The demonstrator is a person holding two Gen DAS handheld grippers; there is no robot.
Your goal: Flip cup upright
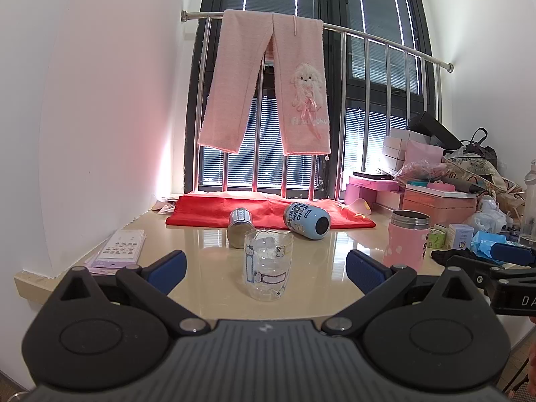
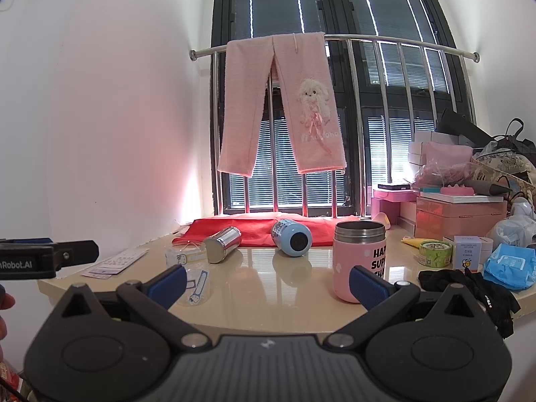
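From the left wrist, the left gripper [image 1: 266, 271] was spread wide, holding nothing, with the glass cup [image 1: 267, 264] upright on the table [image 1: 207, 288] between its fingers, untouched.

From the right wrist, the right gripper [image 2: 268, 283] gaped empty; the blue cup [image 2: 290, 237] lay far beyond it on its side, base toward the camera.

Daylight pours through the window [image 1: 301, 167] at twelve o'clock; I see glare on the glossy worktop [image 1: 207, 268], sharp focus centrally, fisheye bending at edges.
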